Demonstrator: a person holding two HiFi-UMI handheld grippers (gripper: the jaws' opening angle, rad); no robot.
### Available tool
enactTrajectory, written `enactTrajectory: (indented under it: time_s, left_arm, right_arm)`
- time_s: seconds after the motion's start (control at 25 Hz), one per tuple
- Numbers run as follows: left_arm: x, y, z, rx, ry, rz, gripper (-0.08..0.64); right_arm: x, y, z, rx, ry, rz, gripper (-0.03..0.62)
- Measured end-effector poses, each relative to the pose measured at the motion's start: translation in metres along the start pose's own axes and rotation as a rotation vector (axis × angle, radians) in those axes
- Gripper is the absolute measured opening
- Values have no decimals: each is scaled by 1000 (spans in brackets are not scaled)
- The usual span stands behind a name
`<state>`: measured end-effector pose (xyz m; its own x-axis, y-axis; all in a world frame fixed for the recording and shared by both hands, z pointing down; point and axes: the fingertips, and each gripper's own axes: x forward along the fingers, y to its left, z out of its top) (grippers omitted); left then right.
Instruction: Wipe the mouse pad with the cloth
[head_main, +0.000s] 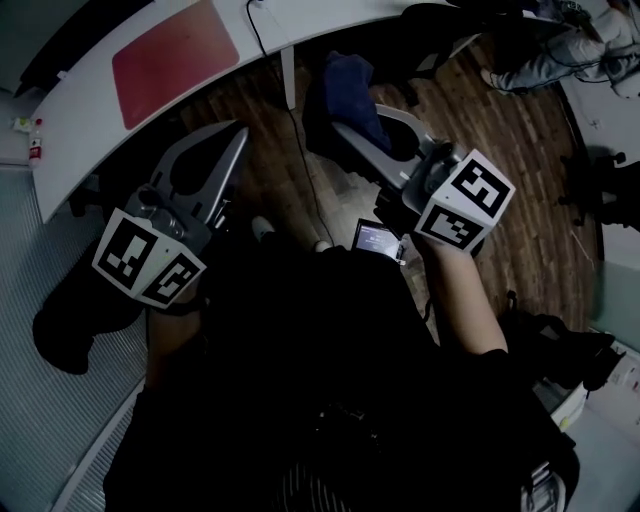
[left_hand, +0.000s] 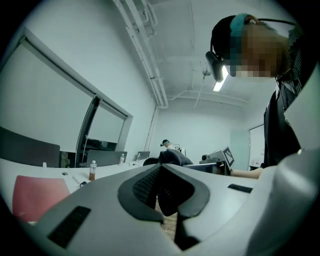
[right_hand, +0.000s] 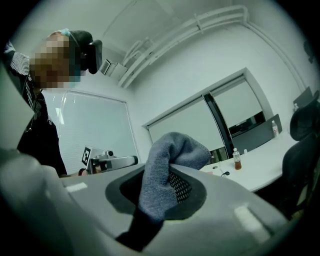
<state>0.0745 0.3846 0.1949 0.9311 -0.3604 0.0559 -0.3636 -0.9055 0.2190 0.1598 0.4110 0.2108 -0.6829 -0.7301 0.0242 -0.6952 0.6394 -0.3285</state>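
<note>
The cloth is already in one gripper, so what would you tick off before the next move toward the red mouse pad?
1. Cloth gripped: ok. The cloth is pinched between the right gripper's jaws.
2. Other gripper free: ok. The left gripper is shut with nothing in it.
3. Pad bare: ok. Nothing lies on the mouse pad on the table.
4. Cloth over the pad: not ok. Both grippers hang above the wooden floor, short of the table.
5. Bottle out of the way: ok. The bottle stands apart from the pad.
</note>
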Motion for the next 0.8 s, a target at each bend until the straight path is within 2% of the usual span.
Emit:
enactTrajectory:
  time_s: [0.24, 0.48, 0.8]
  left_arm:
    - [-12, 14, 10, 10, -15, -67, 8]
    - [-21, 52, 20, 4, -21, -108, 8]
    - [-63, 135, 21, -48, -58, -65, 8]
  right_arm:
    - [16, 11, 23, -39, -47, -72, 67]
    - [55, 7, 29, -47, -8, -111, 67]
    - [144, 14, 22, -71, 63, -87, 67]
